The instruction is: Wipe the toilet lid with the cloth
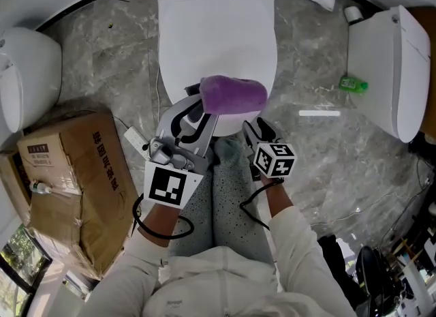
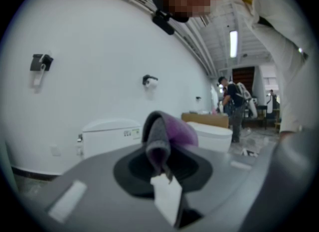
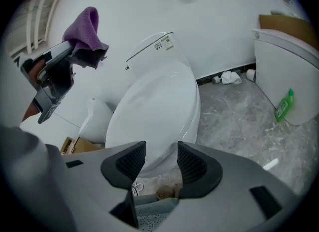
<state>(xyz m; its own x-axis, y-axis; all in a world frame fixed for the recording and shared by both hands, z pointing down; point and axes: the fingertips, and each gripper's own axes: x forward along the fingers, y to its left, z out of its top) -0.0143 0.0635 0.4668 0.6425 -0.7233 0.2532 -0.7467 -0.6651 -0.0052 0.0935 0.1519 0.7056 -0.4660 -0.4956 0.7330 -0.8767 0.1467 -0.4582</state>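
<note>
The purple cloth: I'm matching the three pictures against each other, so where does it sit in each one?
Head view: the purple cloth is at centre, over the near end of the toilet lid.
Left gripper view: centre, pinched between the jaws.
Right gripper view: upper left, left of the lid.
Shared landmark: the white toilet, its tank behind the cloth in the left gripper view.

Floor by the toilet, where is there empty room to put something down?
The floor is bare between the middle toilet and the left toilet, above the cardboard box. There is also room right of the middle toilet, below the green bottle. It is crowded around the cardboard box and by the dark gear at bottom right.
</note>
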